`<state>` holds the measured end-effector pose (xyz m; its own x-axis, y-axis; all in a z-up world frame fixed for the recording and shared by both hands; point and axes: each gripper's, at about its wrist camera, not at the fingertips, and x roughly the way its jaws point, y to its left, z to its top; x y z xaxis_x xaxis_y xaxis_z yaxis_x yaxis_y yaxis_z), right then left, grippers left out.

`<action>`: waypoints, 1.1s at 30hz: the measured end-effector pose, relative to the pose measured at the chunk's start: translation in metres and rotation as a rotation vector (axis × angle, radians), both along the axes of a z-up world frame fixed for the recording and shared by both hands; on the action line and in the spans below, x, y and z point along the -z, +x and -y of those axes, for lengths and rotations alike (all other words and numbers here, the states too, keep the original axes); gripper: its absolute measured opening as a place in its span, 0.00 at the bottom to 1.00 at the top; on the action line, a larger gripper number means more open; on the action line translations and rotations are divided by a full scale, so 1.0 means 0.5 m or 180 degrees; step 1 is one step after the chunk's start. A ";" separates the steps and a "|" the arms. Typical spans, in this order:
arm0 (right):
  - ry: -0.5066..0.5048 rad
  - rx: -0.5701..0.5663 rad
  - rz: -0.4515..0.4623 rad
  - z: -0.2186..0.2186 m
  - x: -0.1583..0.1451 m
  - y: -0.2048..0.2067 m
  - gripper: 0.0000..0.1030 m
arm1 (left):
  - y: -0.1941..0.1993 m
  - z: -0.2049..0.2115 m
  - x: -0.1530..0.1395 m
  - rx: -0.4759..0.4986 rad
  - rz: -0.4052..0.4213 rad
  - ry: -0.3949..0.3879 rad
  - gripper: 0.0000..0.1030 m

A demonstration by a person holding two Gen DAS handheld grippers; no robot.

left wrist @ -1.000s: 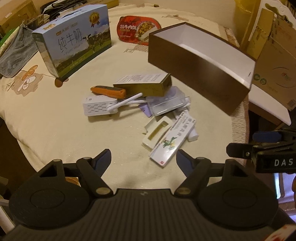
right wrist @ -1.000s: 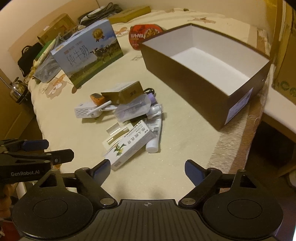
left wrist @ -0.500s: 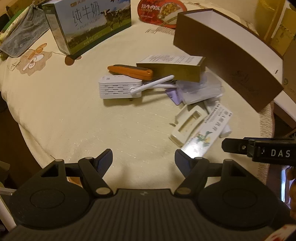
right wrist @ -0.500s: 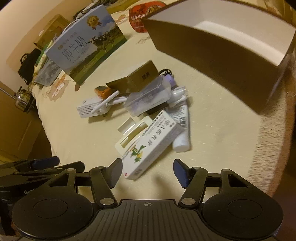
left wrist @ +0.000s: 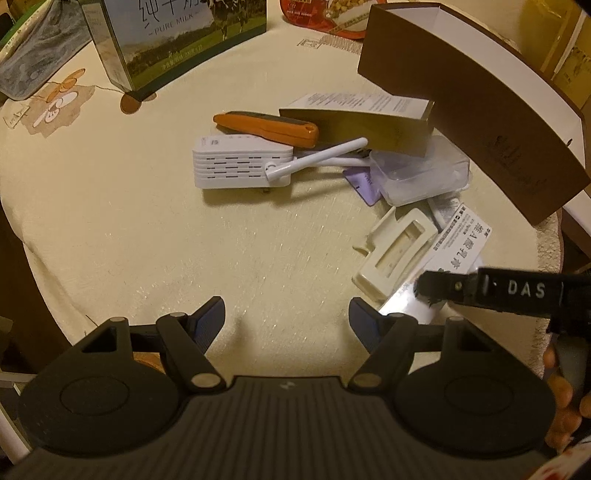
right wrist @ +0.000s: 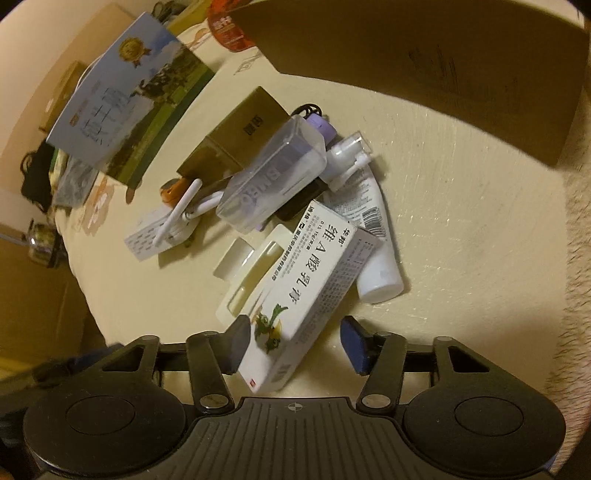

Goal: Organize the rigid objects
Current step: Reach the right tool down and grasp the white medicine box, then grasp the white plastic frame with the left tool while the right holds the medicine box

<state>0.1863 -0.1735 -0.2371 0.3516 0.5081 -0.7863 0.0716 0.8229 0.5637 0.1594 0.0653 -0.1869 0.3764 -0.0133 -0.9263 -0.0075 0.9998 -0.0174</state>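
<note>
A round table point(left wrist: 110, 229) under a cream cloth carries everything. Toward its far edge stand a blue-and-green milk carton point(left wrist: 177, 40) and a red food pack point(left wrist: 325, 18); an open brown box point(left wrist: 480, 107) sits along the right edge. Mid-table lie a white router point(left wrist: 240, 166), an orange tool point(left wrist: 266, 125), a gold box point(left wrist: 362, 122), a clear case point(left wrist: 421, 173), a cream tray point(left wrist: 395, 254), a white tube point(right wrist: 373, 236) and a white medicine box point(right wrist: 314, 288).

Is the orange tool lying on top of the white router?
No, the orange tool lies on the tablecloth just behind the white router.
</note>
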 end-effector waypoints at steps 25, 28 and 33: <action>-0.1396 -0.0639 0.0611 0.045 -0.125 0.016 0.21 | 0.027 0.086 0.014 0.0591 0.0124 -0.0051 0.62; -0.1520 -0.0675 0.0598 0.050 -0.114 0.027 0.21 | 0.038 0.105 0.021 0.0704 0.0152 -0.0034 0.60; -0.1651 -0.0770 0.0451 0.058 -0.077 0.039 0.21 | 0.065 0.129 0.039 0.0851 0.0180 0.0029 0.58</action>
